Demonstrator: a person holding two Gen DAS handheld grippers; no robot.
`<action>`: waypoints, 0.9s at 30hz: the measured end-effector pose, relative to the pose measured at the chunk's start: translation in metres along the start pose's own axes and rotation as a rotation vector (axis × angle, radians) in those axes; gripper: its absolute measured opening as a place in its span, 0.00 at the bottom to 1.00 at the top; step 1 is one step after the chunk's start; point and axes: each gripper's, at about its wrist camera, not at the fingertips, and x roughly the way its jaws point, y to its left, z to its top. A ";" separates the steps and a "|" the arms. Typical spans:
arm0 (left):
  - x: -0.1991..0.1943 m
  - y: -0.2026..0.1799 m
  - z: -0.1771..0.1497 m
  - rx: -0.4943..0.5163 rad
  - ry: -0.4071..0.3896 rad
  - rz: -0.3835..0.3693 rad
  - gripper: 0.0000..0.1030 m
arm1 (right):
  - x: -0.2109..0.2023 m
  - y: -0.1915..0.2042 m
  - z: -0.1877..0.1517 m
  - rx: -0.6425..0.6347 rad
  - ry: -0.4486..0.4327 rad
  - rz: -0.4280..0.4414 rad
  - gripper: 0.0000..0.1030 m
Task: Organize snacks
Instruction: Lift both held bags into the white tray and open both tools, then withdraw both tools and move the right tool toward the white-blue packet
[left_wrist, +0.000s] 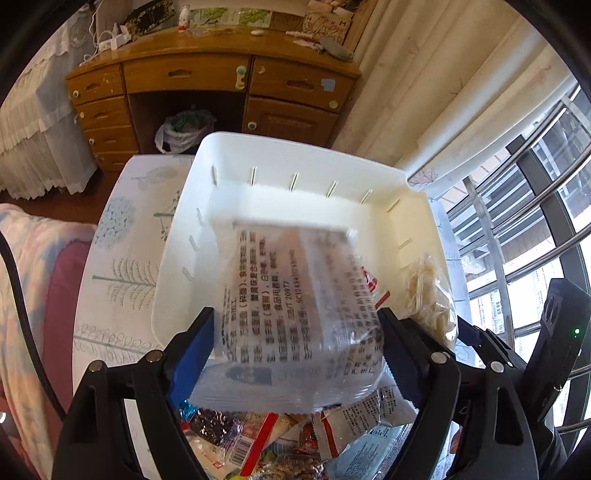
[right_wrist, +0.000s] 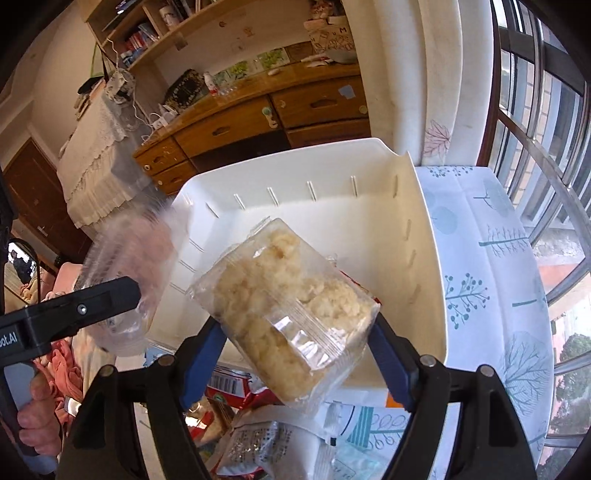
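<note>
A white plastic bin (left_wrist: 295, 147) stands on the table, and both grippers hover over its near side. Between the blue pads of my left gripper (left_wrist: 295, 314) is a clear packet with dark print (left_wrist: 295, 295); it is blurred and looks loose, the jaws wide. My right gripper (right_wrist: 295, 323) also stands wide around a clear packet of pale crunchy pieces (right_wrist: 288, 295), which tilts over the bin (right_wrist: 280, 162). That pale packet (left_wrist: 432, 295) shows at the right of the left wrist view. The left gripper's finger (right_wrist: 110, 295) and its blurred packet (right_wrist: 125, 273) appear at the left.
A heap of mixed snack packets (left_wrist: 277, 443) (right_wrist: 258, 443) lies on the table below the grippers. The tree-print tablecloth (left_wrist: 122, 258) (right_wrist: 480, 258) surrounds the bin. A wooden desk (left_wrist: 221, 74) stands behind, window bars (left_wrist: 517, 221) to the right. A hand (right_wrist: 37, 406) holds the left gripper.
</note>
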 end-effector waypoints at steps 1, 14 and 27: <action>0.000 0.002 -0.001 -0.012 0.006 -0.003 0.85 | -0.001 -0.002 -0.001 0.011 0.000 0.010 0.83; -0.069 0.003 -0.026 -0.057 -0.114 0.017 0.94 | -0.023 0.004 -0.007 0.019 -0.004 0.087 0.85; -0.141 0.057 -0.121 -0.277 -0.208 0.117 0.94 | -0.049 0.044 -0.033 -0.107 0.026 0.185 0.85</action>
